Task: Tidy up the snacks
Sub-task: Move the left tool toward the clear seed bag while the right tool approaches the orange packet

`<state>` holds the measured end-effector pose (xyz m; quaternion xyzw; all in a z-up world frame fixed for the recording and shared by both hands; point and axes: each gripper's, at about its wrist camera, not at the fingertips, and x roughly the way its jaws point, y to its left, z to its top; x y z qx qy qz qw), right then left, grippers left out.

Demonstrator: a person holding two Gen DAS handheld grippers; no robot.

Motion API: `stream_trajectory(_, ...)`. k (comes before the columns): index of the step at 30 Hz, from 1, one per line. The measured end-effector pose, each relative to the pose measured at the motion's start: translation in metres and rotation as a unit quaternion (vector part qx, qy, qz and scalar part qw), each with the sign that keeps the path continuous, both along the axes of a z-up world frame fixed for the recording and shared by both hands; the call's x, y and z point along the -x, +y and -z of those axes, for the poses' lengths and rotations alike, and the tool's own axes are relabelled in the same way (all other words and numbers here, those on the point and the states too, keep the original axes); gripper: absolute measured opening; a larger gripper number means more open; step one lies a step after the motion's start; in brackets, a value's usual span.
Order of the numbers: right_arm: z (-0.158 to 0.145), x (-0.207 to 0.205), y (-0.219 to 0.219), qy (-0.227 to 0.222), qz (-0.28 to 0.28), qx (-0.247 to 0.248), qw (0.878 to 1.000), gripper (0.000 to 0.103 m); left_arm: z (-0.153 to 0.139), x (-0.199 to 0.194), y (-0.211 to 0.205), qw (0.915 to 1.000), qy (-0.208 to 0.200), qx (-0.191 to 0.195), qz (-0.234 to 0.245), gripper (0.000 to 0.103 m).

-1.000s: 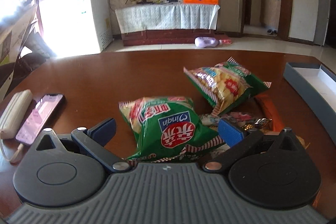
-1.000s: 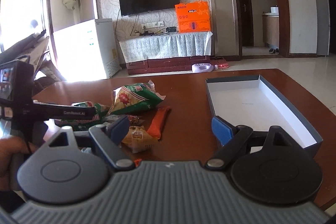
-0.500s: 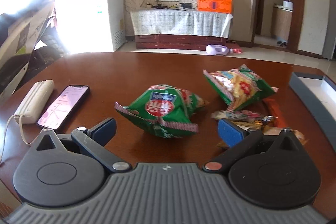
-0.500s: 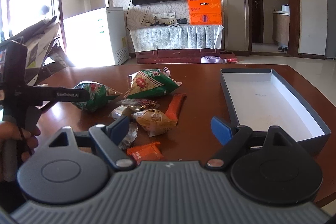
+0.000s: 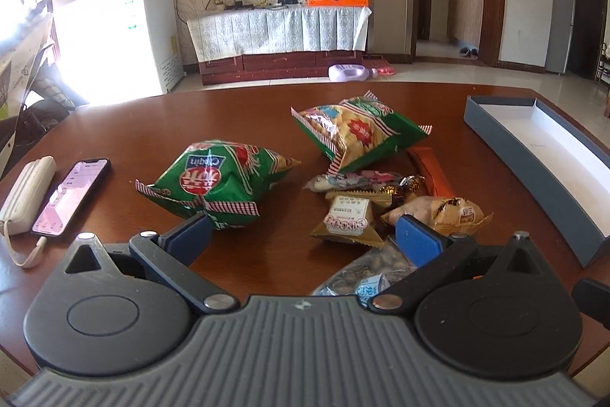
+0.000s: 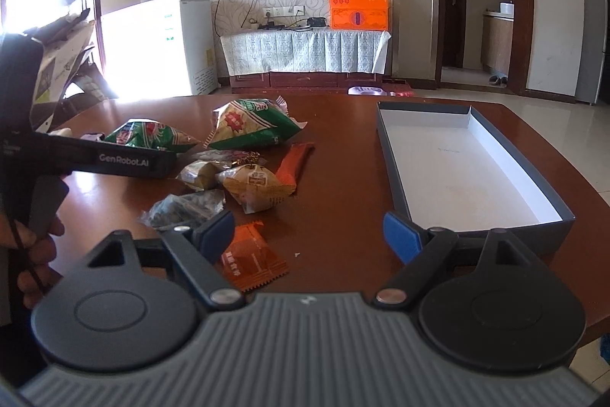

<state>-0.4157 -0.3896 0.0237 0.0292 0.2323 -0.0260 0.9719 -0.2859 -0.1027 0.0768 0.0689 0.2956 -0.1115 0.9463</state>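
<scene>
Sunlit living room, and on the brown surface (image 6: 335, 201) a heap of snacks lies left of an empty grey box (image 6: 472, 174) whose long axis runs away from the person. Both tools hover low with nothing held: the left hand-held gripper (image 5: 303, 239) spread wide behind a green chip bag (image 5: 217, 178), the right hand-held gripper (image 6: 309, 235) equally wide, with an orange packet (image 6: 251, 262) just beside its left finger. I'd judge the right one better placed, since the box sits directly off its right side.
</scene>
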Motion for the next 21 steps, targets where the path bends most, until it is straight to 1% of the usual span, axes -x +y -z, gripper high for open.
stream_trajectory(6, 0.002, 0.002, -0.006, 0.004, 0.005, -0.007, 1.000, 0.087, 0.005, -0.007, -0.004, 0.9997, 0.022, 0.009, -0.006, 0.103)
stream_trajectory(13, 0.005, -0.002, 0.000, 0.018, -0.003, 0.008, 1.000, 0.087, 0.009, -0.013, -0.011, 0.9996, 0.029, -0.003, -0.003, 0.103)
stream_trajectory(17, 0.007, -0.002, 0.000, 0.021, -0.004, 0.008, 1.000, 0.087, 0.011, -0.015, -0.011, 0.9995, 0.032, 0.006, -0.001, 0.103)
stream_trajectory(21, 0.008, -0.004, 0.003, 0.025, -0.009, 0.012, 1.000, 0.087, 0.009, -0.016, -0.009, 0.9990, 0.034, 0.026, 0.009, 0.103)
